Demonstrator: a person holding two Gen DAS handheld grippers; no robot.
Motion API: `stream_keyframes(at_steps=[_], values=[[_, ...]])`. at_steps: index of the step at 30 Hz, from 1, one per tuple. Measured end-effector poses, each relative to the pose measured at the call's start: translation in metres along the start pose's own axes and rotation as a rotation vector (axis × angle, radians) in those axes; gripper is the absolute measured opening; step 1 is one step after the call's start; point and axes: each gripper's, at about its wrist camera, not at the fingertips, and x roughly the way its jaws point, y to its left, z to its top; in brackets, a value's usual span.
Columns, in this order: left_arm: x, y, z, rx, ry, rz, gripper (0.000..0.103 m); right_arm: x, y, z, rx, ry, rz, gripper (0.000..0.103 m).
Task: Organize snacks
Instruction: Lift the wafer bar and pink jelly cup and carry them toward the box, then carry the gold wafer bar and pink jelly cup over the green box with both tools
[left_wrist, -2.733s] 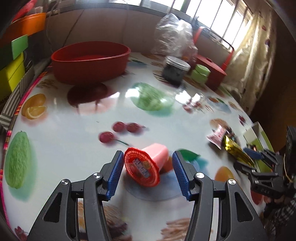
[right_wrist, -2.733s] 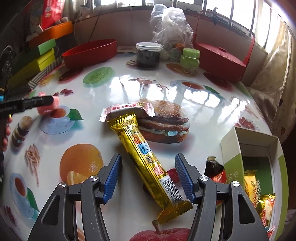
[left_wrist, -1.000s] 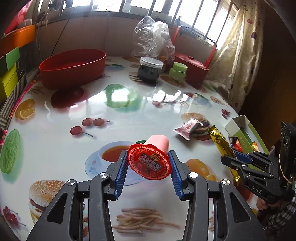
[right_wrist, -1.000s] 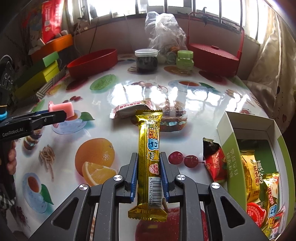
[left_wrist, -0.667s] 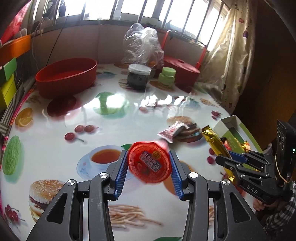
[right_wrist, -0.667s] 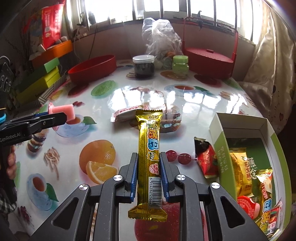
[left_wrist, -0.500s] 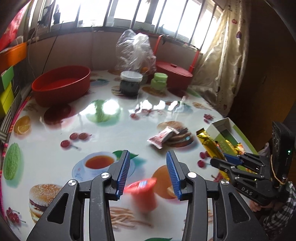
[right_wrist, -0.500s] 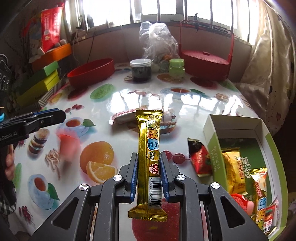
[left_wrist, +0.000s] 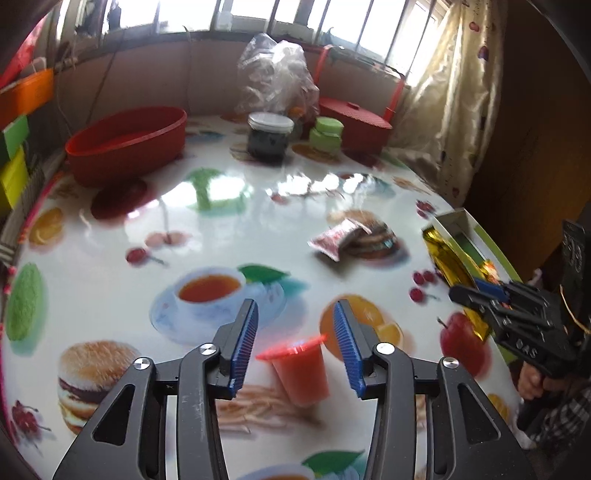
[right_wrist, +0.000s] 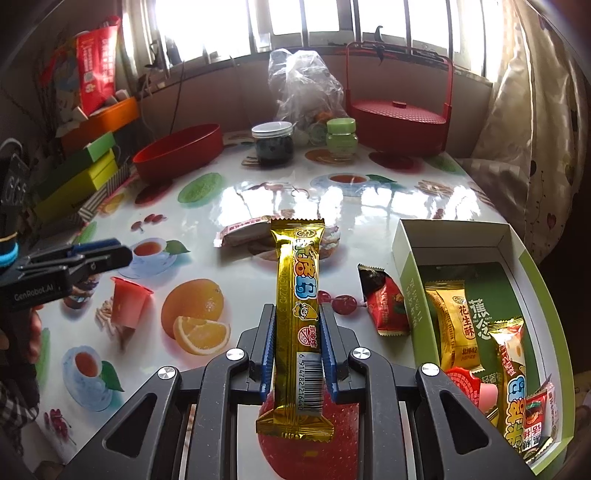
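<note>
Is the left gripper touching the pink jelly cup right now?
Apart. In the left wrist view the left gripper is opening, with the jelly cup standing free between its blue pads, clear gaps each side.

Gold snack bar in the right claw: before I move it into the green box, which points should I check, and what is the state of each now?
1. Grip: right claw shut on the gold snack bar, bar straight between the pads: ok.
2. Green box open, with bare floor at its far end: ok.
3. Way to the box: red packet lies flat beside the box wall, probably no obstacle: ok.
4. Left claw far from the box, jaws opening, nothing pressed between the pads: ok.
5. Pink jelly cup packed: not ok, it stands on the table under the left claw.
6. Bar fits lengthwise in the free space: cannot tell.
</note>
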Motion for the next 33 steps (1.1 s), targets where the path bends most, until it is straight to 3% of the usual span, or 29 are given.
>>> stream_keyframes(at_steps=[12, 23, 25, 33], values=[[0.021, -0.009, -0.026, -0.008, 0.089, 0.055, 0.048, 0.0, 0.003, -0.005, 0.001, 0.004, 0.012, 0.021], [0.028, -0.014, -0.026, -0.038, 0.064, 0.121, 0.048, 0.0, 0.003, -0.007, -0.001, 0.006, 0.016, 0.021], [0.027, -0.014, -0.026, -0.044, 0.063, 0.11, 0.044, 0.001, 0.003, -0.007, 0.002, 0.005, 0.015, 0.021], [0.025, -0.018, -0.027, -0.05, 0.051, 0.1, 0.042, 0.0, 0.003, -0.009, 0.012, 0.002, 0.014, 0.021]])
